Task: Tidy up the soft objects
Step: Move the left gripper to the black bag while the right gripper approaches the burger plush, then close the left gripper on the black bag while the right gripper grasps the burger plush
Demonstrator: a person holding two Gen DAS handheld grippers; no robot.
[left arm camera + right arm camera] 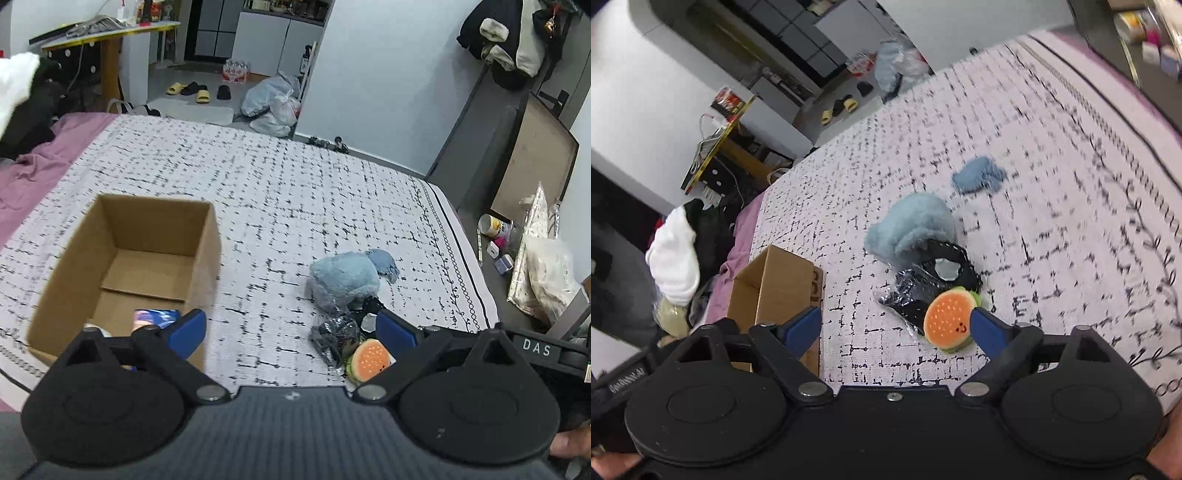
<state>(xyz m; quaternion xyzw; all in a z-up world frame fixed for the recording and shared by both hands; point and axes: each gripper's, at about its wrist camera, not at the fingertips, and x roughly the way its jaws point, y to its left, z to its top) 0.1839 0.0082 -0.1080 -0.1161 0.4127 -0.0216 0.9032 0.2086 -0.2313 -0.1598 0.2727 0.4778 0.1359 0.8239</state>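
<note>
White black-flecked bedspread carries open brown cardboard box, long axis toward far edge. Left gripper, right gripper wide, empty. Left wrist alone shows box interior.

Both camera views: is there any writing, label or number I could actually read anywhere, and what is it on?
"DAS": white letters on a black bar beside the left claw.
Print on the cardboard box: dark marks, cut off, unreadable.
White lettering on a black bar beside the right claw: too blurred.
Red and white pack on the floor: too small.
</note>
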